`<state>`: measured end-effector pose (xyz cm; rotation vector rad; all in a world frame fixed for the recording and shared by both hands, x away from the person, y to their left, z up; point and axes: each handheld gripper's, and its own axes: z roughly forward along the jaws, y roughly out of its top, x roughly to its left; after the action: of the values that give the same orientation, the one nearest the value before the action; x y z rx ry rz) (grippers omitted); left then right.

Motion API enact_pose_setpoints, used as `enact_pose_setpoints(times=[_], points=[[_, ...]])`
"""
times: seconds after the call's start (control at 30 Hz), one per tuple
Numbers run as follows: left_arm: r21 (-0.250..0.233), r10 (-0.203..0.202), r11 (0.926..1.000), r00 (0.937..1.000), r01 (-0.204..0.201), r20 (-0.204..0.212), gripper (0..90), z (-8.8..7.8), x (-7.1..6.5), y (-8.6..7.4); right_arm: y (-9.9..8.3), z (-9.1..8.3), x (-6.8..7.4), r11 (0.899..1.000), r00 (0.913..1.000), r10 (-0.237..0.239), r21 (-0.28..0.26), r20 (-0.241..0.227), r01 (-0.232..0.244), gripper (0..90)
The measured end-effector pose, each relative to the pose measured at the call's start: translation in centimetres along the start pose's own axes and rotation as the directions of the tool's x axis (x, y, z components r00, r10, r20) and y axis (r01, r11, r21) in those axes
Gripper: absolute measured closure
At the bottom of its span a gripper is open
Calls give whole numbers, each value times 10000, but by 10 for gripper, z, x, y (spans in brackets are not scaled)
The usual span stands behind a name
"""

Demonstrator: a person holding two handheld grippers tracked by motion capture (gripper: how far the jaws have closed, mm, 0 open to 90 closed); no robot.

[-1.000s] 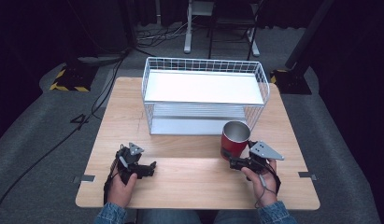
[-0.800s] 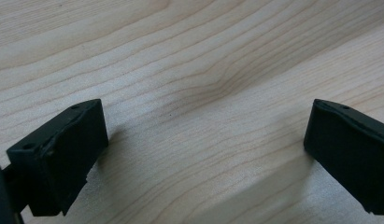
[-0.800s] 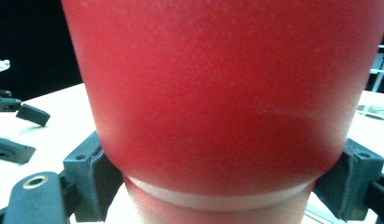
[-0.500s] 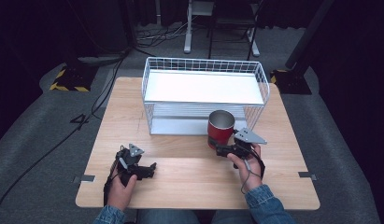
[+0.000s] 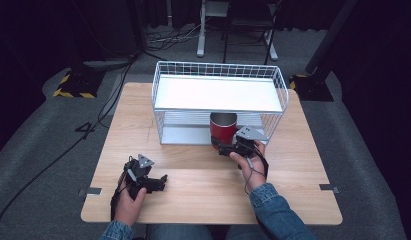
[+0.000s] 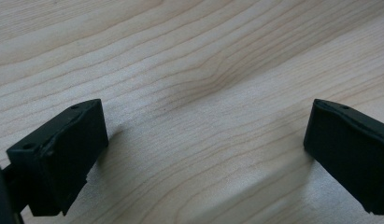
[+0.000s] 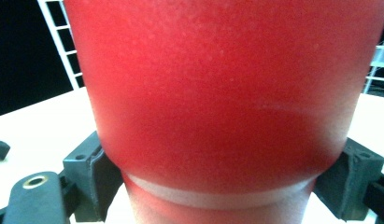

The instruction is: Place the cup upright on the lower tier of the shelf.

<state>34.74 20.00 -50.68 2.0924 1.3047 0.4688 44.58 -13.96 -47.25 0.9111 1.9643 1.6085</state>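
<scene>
A red cup point(image 5: 222, 129) with a metal inside stands upright at the front of the white wire shelf rack point(image 5: 219, 76), by the opening of its lower level. My right gripper point(image 5: 222, 148) is shut on the cup near its base. In the right gripper view the red cup point(image 7: 217, 88) sits between both black fingers point(image 7: 89, 177). My left gripper point(image 5: 160, 181) rests low over the wooden table point(image 5: 293, 180) near the front left, jaws wide open. In the left gripper view bare wood lies between its fingers point(image 6: 59, 154).
The rack has a white top shelf point(image 5: 218, 94) and a lower metal shelf point(image 5: 185, 131). Cables point(image 5: 108, 107) trail off the table's left side onto the grey floor. A yellow-black striped base point(image 5: 73, 85) sits beyond the left edge.
My right gripper has carried the red cup left and away from me, from the right of the rack's front to its lower opening. The left gripper has stayed put.
</scene>
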Motion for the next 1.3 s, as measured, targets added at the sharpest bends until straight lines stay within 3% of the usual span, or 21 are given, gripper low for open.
enact_pose_setpoints(times=[0.17,0.37,0.6,1.3], points=[[-1,-4,10000,10000,4,-3,1,0,0,0,3,22,-2,9999,9999,76,-73,95,-75,150],[-4,-4,10000,10000,4,-2,2,0,0,0,5,36,-5,10000,9997,1,-64,235,1,150],[-3,-9,10000,10000,9,-1,1,0,0,0,1,51,-18,9999,9974,-15,125,721,6,150],[-2,-8,10000,10000,8,-1,2,0,0,0,-7,56,-24,9969,9965,49,773,834,-113,135]])
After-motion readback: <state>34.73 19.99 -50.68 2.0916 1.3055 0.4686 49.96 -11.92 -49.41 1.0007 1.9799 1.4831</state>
